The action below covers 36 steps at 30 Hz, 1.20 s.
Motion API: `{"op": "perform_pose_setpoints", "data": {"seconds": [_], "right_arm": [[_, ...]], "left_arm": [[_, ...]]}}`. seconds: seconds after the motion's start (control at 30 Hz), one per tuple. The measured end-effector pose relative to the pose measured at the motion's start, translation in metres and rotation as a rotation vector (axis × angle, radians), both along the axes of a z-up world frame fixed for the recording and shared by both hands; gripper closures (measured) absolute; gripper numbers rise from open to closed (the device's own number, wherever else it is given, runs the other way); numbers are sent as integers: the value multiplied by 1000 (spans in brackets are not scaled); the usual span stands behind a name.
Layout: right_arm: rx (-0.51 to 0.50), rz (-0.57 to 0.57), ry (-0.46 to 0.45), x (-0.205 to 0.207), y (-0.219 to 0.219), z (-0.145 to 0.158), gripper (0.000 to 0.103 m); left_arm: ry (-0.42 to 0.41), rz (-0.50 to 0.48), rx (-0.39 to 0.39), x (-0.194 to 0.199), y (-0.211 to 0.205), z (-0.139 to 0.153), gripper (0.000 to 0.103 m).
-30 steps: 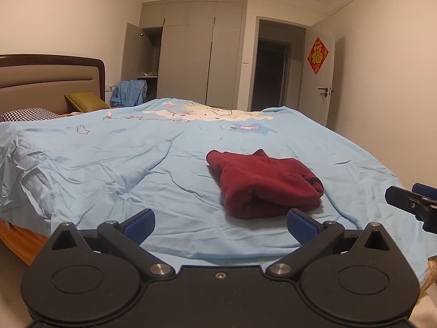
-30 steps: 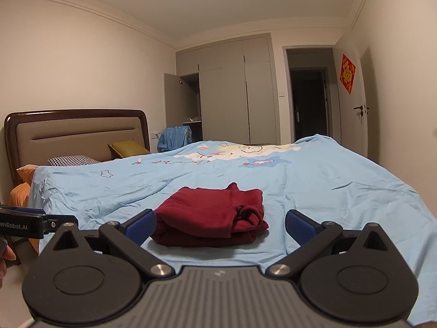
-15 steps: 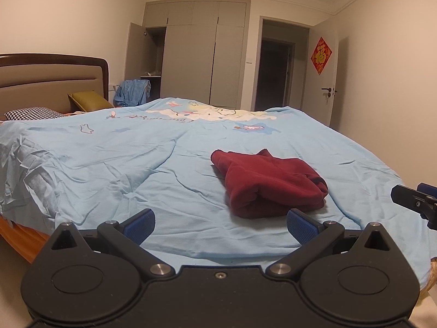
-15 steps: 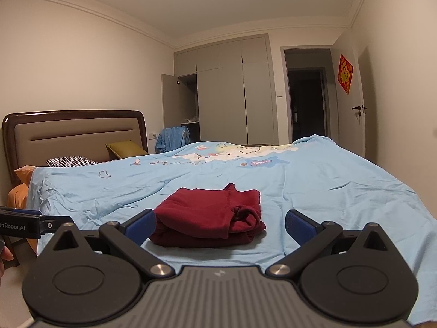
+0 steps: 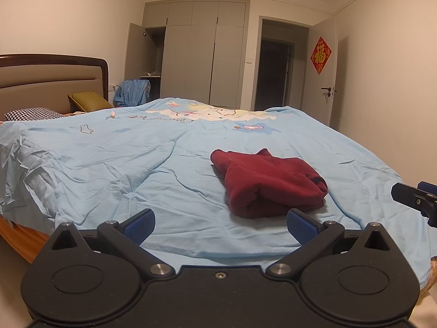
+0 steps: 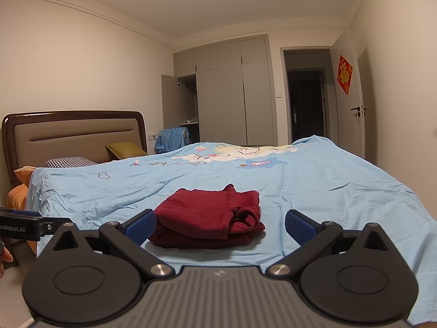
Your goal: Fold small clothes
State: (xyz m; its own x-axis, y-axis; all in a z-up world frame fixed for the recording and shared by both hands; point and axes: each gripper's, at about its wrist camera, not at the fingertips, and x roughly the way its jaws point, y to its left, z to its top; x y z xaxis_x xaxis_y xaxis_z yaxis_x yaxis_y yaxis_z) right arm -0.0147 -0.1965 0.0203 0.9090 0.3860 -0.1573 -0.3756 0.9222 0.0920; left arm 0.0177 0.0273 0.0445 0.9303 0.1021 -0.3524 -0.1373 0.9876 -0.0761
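Both cameras have drifted a touch to the left since a second ago, so the headboard and wardrobe sit further right in frame now, but nothing on the bed has actually shifted. Up close, the left tool (image 5: pixel 220 222) is spread wide with nothing between its blue pads (image 5: pixel 139 225), and it hangs off the near edge of the bed. Same story for the right tool (image 6: pixel 220 224): wide open, empty, also short of the fabric. Each one shows up at the edge of the other's view, so they're side by side.

Just past them is the sweater (image 5: pixel 266 183), dark red, folded into a chunky bundle with a rolled bit on its right side. It lies on the light blue sheet (image 5: pixel 136 164) near the front edge of the bed, touching neither tool.

Further back the sheet has a cartoon print, then a checked pillow (image 6: pixel 69 161) and an olive cushion (image 6: pixel 124 147) by the headboard (image 6: pixel 73 134). Behind all that is a grey wardrobe (image 6: pixel 232 93) with one door open, blue clothes (image 6: pixel 173 138) heaped beside it, and a dark doorway.
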Motion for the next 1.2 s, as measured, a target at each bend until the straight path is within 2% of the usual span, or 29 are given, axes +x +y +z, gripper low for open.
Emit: {"op": "perform_pose_setpoints", "data": {"seconds": [0.87, 1.0, 1.2], "right_arm": [[3, -5, 11, 2, 0, 0, 0], [3, -5, 12, 2, 0, 0, 0], [2, -3, 15, 2, 1, -1, 0]], "left_arm": [[14, -24, -34, 2, 2, -6, 1], [13, 17, -35, 1, 2, -7, 1], [-5, 21, -18, -2, 0, -5, 1]]}}
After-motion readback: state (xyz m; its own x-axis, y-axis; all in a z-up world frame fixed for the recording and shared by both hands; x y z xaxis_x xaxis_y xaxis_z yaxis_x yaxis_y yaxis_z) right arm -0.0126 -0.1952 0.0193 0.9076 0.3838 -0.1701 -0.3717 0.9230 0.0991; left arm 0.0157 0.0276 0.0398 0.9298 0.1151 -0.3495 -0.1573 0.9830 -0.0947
